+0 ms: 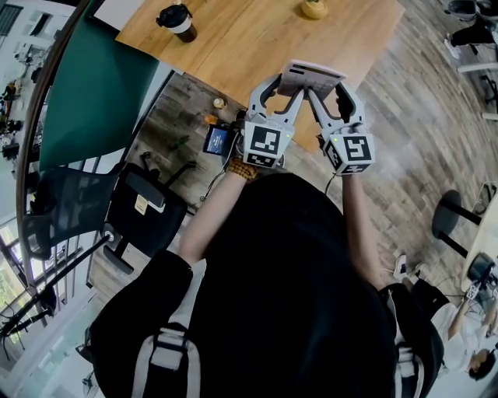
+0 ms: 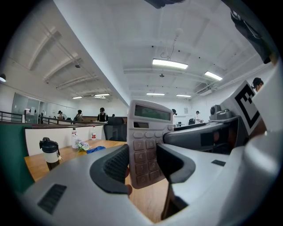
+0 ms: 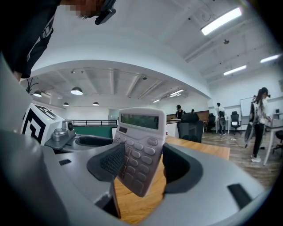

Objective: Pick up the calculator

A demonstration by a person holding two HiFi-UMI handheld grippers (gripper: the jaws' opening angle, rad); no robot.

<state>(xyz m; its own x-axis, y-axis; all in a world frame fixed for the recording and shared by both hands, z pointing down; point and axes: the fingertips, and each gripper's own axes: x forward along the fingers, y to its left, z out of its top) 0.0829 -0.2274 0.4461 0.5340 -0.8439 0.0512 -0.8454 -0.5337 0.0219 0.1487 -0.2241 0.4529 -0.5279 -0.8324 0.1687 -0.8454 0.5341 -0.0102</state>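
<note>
The wood-plank floor (image 1: pixel 424 116) spreads under everything you look down on. The light wooden bench (image 1: pixel 257 39) fills the top of your head view, its near edge just ahead of your hands. To your left stands a green partition panel (image 1: pixel 97 85), and beside it, lower in the view, a black office chair (image 1: pixel 144 206).

Your left hand-held gripper (image 2: pixel 142 165) reaches forward and pinches the calculator (image 1: pixel 310 78). In the left gripper view the ribbed pad lies against the calculator's left edge, the other jaw covers its right side, and the jaws stand wide across the body. Your right hand-held gripper (image 3: pixel 143 165) comes in just beside the left one and also pinches the calculator. In the right gripper view the calculator sits tilted between the two jaws, with the left pad over its left edge and the right jaw at its right edge.

The calculator is off the bench, held in the air above the bench's near edge between the two sets of jaws. Its display is at the top and its keys face back toward you; in the left gripper view it stands close to upright.

Farther back on the bench, well apart from your hands, a dark cup (image 1: pixel 177 21) with a black lid stands upright. A small yellow object (image 1: pixel 313 8) sits at the far edge, too small to make out. A little lit screen (image 1: pixel 215 140) shows below the bench edge, near your left wrist.
</note>
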